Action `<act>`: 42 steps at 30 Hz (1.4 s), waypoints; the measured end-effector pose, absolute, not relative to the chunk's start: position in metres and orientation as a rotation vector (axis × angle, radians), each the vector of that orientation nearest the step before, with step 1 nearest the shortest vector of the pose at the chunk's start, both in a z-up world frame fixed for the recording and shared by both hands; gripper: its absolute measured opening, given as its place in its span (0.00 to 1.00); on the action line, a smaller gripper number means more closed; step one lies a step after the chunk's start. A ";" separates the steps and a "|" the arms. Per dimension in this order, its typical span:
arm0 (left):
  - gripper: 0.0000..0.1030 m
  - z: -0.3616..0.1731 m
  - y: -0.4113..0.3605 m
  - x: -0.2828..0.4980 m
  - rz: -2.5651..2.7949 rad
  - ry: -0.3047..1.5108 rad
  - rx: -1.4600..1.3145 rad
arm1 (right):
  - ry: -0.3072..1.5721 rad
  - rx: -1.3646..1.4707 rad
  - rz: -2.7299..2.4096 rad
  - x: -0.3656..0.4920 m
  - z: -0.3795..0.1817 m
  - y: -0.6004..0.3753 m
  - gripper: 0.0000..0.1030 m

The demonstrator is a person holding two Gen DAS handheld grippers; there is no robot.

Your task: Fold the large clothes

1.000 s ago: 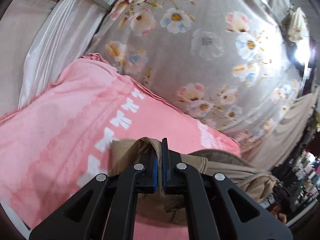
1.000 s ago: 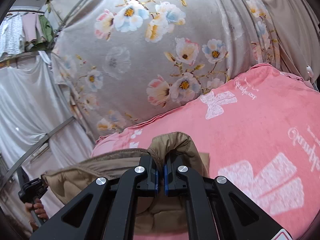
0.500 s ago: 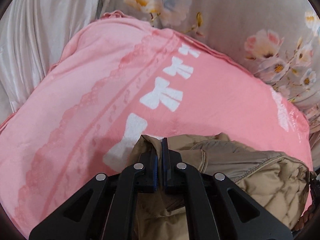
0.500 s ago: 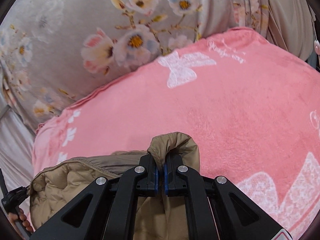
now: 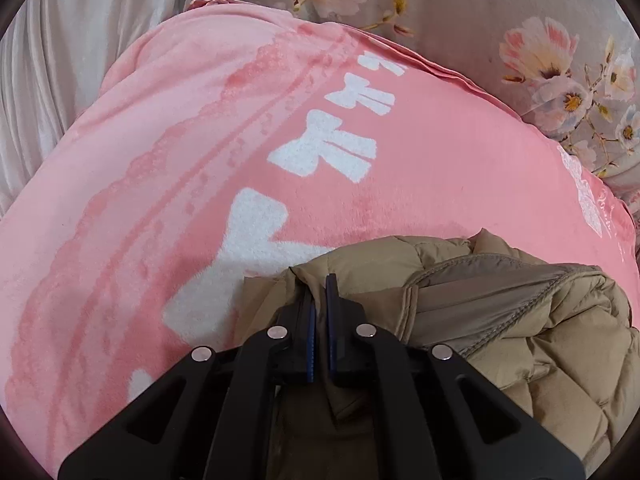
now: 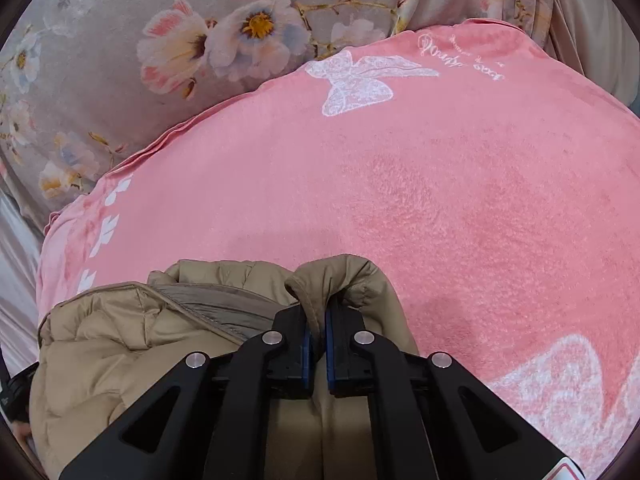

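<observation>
A tan quilted puffer jacket lies low over a pink blanket printed with white bows. My left gripper is shut on a fold of the jacket's edge, the fabric pinched between its blue pads. The same tan jacket shows in the right wrist view, bunched at lower left. There my right gripper is shut on another fold of its edge, which bulges up over the fingertips. The pink blanket spreads wide ahead of both grippers.
A grey cloth with a flower print hangs behind the blanket's far edge. White pleated fabric hangs at the left of the left wrist view. A hand on a black handle peeks in at the lower left edge.
Both grippers have come down and forward toward the pink blanket, still holding the jacket. The blanket now fills most of each view and the jacket rests lower on it.
</observation>
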State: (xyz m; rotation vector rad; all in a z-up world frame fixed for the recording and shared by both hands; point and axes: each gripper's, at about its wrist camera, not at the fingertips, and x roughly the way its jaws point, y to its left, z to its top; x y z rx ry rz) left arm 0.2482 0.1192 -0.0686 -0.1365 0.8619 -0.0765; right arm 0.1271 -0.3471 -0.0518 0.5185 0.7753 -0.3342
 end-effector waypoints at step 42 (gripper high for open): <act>0.29 -0.044 -0.026 0.230 -0.160 0.825 0.085 | 0.816 0.301 -0.200 0.167 -0.015 -0.230 0.00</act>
